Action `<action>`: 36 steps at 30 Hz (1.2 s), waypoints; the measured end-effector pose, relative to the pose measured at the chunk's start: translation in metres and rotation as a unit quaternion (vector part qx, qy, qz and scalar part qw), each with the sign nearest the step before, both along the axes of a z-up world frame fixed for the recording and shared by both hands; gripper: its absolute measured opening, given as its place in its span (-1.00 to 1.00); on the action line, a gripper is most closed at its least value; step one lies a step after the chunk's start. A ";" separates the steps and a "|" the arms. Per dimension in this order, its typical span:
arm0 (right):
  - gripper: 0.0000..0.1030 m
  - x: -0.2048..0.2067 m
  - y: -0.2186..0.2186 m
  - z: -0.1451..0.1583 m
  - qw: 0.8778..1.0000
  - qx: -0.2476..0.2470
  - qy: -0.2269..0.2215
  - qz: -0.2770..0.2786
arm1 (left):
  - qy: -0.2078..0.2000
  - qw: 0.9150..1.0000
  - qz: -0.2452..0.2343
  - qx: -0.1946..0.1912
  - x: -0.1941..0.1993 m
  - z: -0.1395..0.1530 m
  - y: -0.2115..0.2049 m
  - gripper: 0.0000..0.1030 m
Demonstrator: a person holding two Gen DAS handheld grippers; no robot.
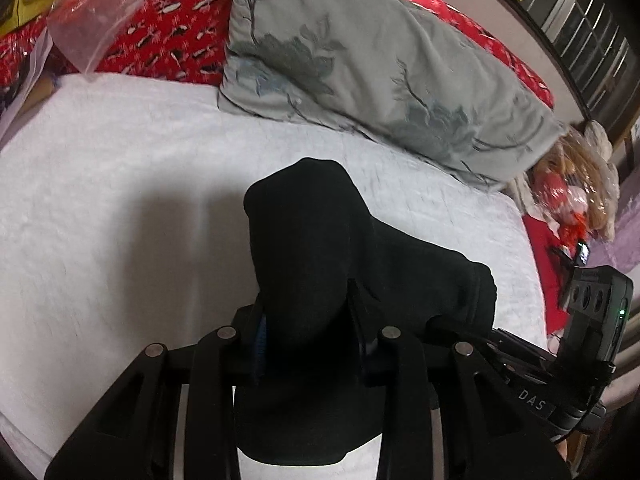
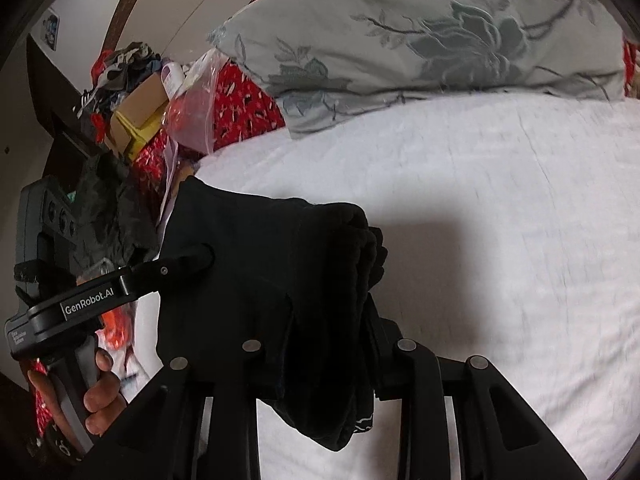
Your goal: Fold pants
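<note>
The black pants (image 1: 320, 248) hang bunched over my left gripper (image 1: 308, 320), which is shut on the cloth; the fingertips are hidden by it. In the right wrist view the same pants (image 2: 280, 280) are held in several folded layers by my right gripper (image 2: 328, 336), shut on them. Both grippers hold the pants lifted above the white bedsheet (image 1: 120, 184), which also shows in the right wrist view (image 2: 500, 220). The right gripper's body shows at the left wrist view's right edge (image 1: 592, 320); the left gripper's body and the hand holding it show at the right wrist view's left (image 2: 80, 308).
A grey flowered pillow (image 1: 380, 64) lies at the head of the bed, also in the right wrist view (image 2: 420, 36). A red patterned blanket (image 1: 172, 40) and a plastic bag (image 1: 92, 28) lie behind. Boxes and clutter (image 2: 136, 108) stand beside the bed, stuffed toys (image 1: 576, 188) at the other side.
</note>
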State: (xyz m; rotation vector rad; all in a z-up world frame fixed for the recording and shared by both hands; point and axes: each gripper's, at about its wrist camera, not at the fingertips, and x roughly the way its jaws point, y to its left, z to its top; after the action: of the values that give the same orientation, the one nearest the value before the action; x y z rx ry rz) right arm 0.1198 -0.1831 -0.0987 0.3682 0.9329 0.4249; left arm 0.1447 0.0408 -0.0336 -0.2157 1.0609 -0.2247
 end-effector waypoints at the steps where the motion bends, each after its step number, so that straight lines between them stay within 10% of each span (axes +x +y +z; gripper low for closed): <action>1: -0.43 0.006 0.003 -0.002 1.000 -0.004 0.002 0.000 | 0.002 1.000 0.002 0.005 0.007 -0.003 0.000 -0.42; 9: -0.32 0.039 0.010 -0.034 0.998 -0.046 0.029 -0.006 | 0.053 0.998 0.014 0.037 0.031 -0.061 0.009 -0.27; 17: 0.07 0.032 -0.010 -0.030 0.997 -0.062 0.025 -0.026 | 0.050 0.997 0.014 0.055 0.026 -0.055 0.010 -0.15; 21: 0.10 0.009 -0.012 -0.007 0.997 -0.077 0.004 -0.027 | 0.032 0.996 0.012 0.085 0.009 -0.042 0.007 -0.15; 29: 0.98 -0.059 -0.006 0.031 0.992 -0.113 -0.028 -0.043 | -0.004 0.991 0.019 0.135 -0.047 -0.018 -0.007 0.11; 36: 0.99 -0.123 0.003 0.044 0.980 -0.181 -0.073 -0.049 | -0.019 0.984 0.036 0.174 -0.091 -0.009 -0.013 0.36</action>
State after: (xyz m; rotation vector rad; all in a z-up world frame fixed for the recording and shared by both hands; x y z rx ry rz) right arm -0.0035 -0.1802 -0.0552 0.0492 0.8246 0.1834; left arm 0.0541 0.0277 -0.0422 0.0651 1.0337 0.0247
